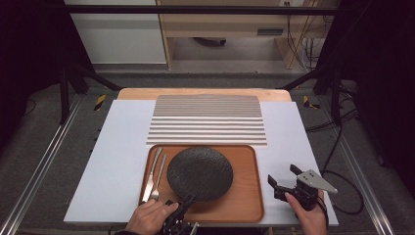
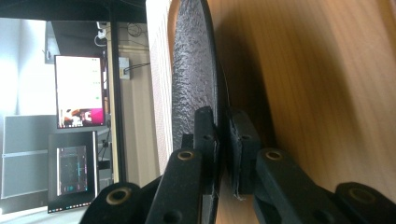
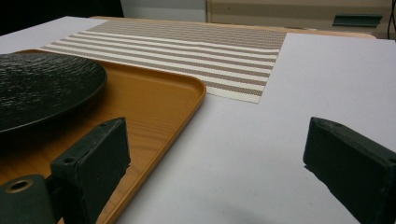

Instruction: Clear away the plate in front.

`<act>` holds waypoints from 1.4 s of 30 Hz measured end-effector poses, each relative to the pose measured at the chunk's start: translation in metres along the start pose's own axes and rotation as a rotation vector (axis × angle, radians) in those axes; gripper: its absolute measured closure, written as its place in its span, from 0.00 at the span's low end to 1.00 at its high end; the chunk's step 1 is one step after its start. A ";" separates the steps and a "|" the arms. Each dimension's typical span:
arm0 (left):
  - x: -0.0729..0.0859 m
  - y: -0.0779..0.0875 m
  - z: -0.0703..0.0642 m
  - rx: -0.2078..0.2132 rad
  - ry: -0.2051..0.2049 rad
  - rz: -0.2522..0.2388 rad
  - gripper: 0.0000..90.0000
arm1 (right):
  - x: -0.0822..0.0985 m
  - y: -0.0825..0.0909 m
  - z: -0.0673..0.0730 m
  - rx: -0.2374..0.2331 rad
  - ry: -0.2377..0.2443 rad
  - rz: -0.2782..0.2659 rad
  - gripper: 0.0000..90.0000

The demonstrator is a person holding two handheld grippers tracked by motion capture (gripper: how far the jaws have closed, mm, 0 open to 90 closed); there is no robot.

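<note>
A round black textured plate (image 1: 200, 173) lies on an orange-brown wooden tray (image 1: 247, 198) near the table's front. My left gripper (image 1: 186, 199) is shut on the plate's near rim. In the left gripper view its two black pads (image 2: 204, 135) pinch the plate (image 2: 191, 65) edge-on, with the tray (image 2: 317, 79) behind it. A fork (image 1: 157, 178) and a knife (image 1: 151, 174) lie side by side on the tray's left part. My right gripper (image 1: 284, 177) stands open over the white table right of the tray, nothing between its fingers (image 3: 102, 144).
A striped beige placemat (image 1: 207, 119) lies on the white board (image 1: 117, 161) behind the tray (image 3: 154, 107). In the left gripper view, monitors (image 2: 79, 91) stand off the table. Cables run on the floor at the right.
</note>
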State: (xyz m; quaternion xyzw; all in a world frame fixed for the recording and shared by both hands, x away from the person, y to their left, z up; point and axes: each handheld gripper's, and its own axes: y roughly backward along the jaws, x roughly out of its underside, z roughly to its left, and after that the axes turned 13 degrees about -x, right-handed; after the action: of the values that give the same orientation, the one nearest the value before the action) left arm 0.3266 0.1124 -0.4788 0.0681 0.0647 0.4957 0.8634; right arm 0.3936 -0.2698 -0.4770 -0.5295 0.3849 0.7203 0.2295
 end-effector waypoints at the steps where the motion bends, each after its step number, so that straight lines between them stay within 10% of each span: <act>1: 0.000 0.000 -0.001 0.002 0.001 -0.001 0.93 | 0.000 0.000 0.000 0.000 0.000 0.000 0.08; 42: 0.005 0.004 -0.005 0.077 0.019 0.055 0.97 | 0.001 -0.002 0.001 0.001 0.005 0.010 0.08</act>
State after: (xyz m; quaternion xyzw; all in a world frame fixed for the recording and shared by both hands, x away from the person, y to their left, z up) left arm 0.3251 0.1189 -0.4830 0.0983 0.0900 0.5171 0.8455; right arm 0.3941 -0.2681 -0.4782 -0.5293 0.3882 0.7200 0.2253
